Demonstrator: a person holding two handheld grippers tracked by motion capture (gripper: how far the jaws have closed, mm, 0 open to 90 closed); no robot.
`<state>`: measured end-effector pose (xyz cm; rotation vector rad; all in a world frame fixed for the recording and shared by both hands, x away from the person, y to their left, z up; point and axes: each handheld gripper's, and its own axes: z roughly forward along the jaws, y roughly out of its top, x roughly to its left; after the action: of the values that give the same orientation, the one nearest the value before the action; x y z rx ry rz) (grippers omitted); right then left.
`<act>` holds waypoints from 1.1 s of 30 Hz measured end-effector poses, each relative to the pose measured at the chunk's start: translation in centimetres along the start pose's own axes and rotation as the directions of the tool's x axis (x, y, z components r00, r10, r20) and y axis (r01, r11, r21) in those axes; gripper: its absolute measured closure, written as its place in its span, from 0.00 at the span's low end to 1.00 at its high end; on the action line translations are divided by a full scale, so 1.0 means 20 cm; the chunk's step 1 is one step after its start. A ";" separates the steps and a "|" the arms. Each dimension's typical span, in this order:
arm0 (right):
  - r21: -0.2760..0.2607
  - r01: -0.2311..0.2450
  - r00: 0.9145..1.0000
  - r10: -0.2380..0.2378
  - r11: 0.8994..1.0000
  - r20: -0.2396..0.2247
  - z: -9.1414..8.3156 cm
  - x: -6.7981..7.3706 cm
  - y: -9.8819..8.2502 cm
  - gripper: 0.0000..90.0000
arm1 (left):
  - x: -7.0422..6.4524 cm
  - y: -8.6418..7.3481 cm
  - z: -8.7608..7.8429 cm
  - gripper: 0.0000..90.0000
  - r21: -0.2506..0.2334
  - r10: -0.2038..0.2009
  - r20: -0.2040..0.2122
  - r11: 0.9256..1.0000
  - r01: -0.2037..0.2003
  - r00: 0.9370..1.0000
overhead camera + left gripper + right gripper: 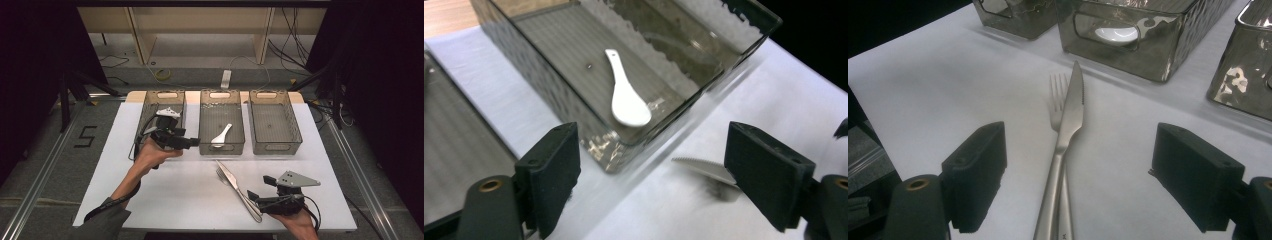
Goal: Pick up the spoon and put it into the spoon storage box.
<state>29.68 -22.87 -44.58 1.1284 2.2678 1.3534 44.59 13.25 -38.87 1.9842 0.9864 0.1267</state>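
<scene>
**Left gripper wide open beside the middle tray, spoon lying inside**

The left gripper (192, 142) hung over the white worktop (165, 190) between the left tray (150, 102) and the middle tray (222, 120), near the worktop's far edge, jaws spread wide and nothing between them. And there was the white spoon (221, 135), resting on the floor of the middle tray toward its near wall. It was a short ceramic-looking piece, glossy white, with a broad rounded bowl and a stubby flat handle.

The left gripper view gave the best look at it: the spoon (626, 95) lay bowl toward the tray's near corner, handle angled away across the ribbed smoked-glass floor. That view also caught a serrated blade tip (704, 167) on the worktop just beyond the tray's corner.

Down at the near edge, the right gripper (257, 187) sat low, its jaws open wide too, holding nothing. Its own view looked straight along a steel knife (1068, 125) lying partly on top of a fork (1058, 95), the two touching along their handles, tips pointing toward the trays. Through the handle cut-out in the middle tray's (1148, 45) wall, the spoon's bowl (1116, 34) showed as a white oval, something the high view could not offer. The high view alone laid out all three trays in a row along the far edge, the right tray (275, 122) among them, with knife (235, 182) and fork (223, 176) lying diagonally near the worktop's middle.
</scene>
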 end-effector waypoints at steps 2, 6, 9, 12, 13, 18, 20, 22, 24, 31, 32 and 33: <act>0.008 0.000 1.000 0.000 1.000 0.003 0.00 0.00 0.00 0.25 | 0.00 -0.03 -0.03 0.22 -0.004 0.008 0.004 1.000 -0.008 1.000; 0.028 0.007 1.000 -0.007 1.000 -0.002 0.01 0.00 0.00 0.25 | 0.01 -0.10 -0.08 0.21 -0.022 0.007 0.011 1.000 -0.007 1.000; 0.044 0.008 1.000 -0.008 0.999 0.001 0.02 0.01 0.00 0.25 | 0.01 -0.17 -0.11 0.21 -0.024 0.017 0.014 1.000 -0.016 1.000; 0.061 0.020 1.000 -0.020 0.998 -0.002 0.03 0.01 0.01 0.26 | 0.02 -0.22 -0.14 0.21 -0.052 0.001 0.016 0.999 0.000 1.000; 0.074 0.024 1.000 -0.023 0.997 -0.002 0.04 0.01 0.01 0.26 | 0.02 -0.24 -0.15 0.21 -0.059 -0.001 0.015 0.998 0.002 1.000; 0.105 0.048 0.999 -0.049 0.993 -0.001 0.05 0.03 0.02 0.27 | -0.01 -0.29 -0.17 0.21 -0.080 0.020 0.011 0.997 -0.019 1.000; 0.111 0.053 0.999 -0.053 0.992 -0.003 0.05 0.03 0.02 0.27 | -0.02 -0.30 -0.18 0.21 -0.086 0.037 0.008 0.996 -0.036 0.999; 0.121 0.059 0.998 -0.058 0.991 -0.007 0.06 0.03 0.02 0.27 | -0.03 -0.32 -0.18 0.21 -0.094 0.043 -0.007 0.995 -0.044 0.999; 0.132 0.063 0.998 -0.063 0.989 -0.003 0.07 0.04 0.02 0.27 | -0.03 -0.33 -0.20 0.20 -0.099 0.037 -0.002 0.994 -0.037 0.999; 0.187 0.093 0.995 -0.096 0.978 0.008 0.09 0.05 0.04 0.28 | -0.04 -0.38 -0.22 0.19 -0.116 0.024 -0.008 0.993 -0.025 1.000; 0.197 0.100 0.994 -0.105 0.975 0.014 0.10 0.05 0.04 0.28 | -0.04 -0.39 -0.22 0.19 -0.115 0.030 -0.011 0.993 -0.031 0.999; 0.206 0.107 0.993 -0.114 0.973 0.020 0.11 0.05 0.05 0.28 | -0.04 -0.39 -0.22 0.19 -0.114 0.032 -0.015 0.993 -0.034 0.999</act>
<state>30.74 -20.58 -44.70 1.0576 2.4512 1.0721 37.42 18.00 -41.90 1.8972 0.9340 0.2104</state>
